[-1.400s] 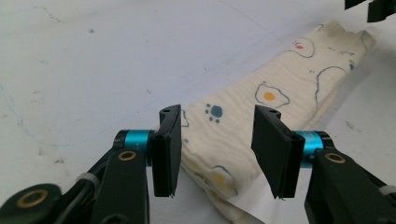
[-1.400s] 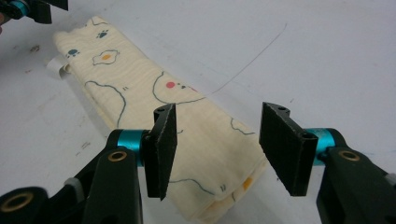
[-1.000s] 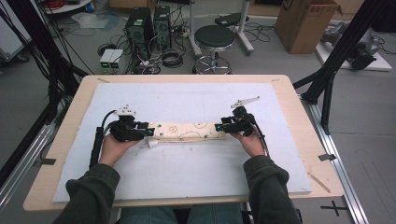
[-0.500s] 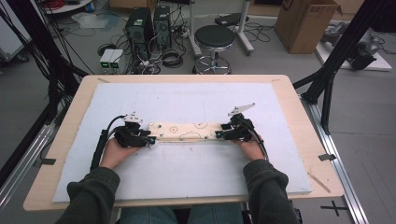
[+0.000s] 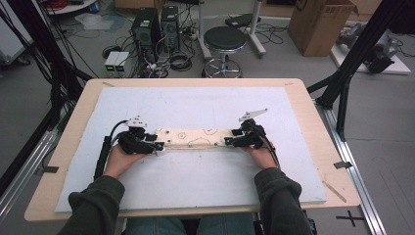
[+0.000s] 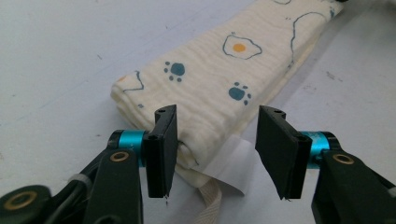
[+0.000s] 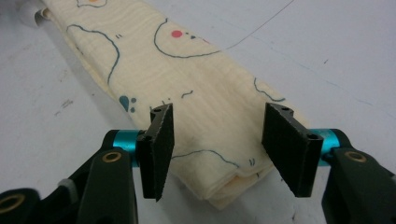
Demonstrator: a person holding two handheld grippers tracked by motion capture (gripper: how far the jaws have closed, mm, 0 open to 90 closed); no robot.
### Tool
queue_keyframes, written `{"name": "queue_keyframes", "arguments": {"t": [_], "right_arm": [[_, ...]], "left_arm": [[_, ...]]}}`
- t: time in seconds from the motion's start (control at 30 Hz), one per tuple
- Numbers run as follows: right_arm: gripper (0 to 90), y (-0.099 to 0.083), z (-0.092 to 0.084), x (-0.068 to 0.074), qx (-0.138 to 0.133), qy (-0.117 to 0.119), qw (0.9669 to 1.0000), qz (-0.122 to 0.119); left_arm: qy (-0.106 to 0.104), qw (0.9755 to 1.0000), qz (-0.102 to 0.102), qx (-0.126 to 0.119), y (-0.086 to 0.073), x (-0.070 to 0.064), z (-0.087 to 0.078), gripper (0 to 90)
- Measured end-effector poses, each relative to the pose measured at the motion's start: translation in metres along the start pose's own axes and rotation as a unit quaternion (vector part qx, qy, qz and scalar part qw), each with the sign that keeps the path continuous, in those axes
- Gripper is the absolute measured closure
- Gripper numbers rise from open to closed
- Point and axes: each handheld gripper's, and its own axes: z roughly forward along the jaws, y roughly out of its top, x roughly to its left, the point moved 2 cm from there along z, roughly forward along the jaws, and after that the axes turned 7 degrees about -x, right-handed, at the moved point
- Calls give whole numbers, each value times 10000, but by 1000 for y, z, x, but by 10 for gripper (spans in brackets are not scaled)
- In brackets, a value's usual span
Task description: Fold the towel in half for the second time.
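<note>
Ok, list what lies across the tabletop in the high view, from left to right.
Left gripper → folded printed cloth → right gripper, all on the white mat.

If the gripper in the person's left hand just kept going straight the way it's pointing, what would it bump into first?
Most likely the folded cloth: its near end already lies between the open jaws of the left gripper, so pushing on would probably drive into that folded end.
</note>
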Motion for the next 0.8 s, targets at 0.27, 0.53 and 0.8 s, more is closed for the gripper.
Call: {"name": "queue_keyframes", "arguments": {"t": [0.27,0.53,0.8], "right_arm": [[299,4,-9,1,-331,9,9989,325],[234,8,-21,6,-651,131,9965,502],[207,10,-30,14,-818,177,9953,492]], "left_arm": [[-74,9994,-73,-333,6,-6,-11,424],[-123,9988,-12,-468,10,-15,-18,394],[-123,9986,121,-499,12,-21,-24,384]]}}
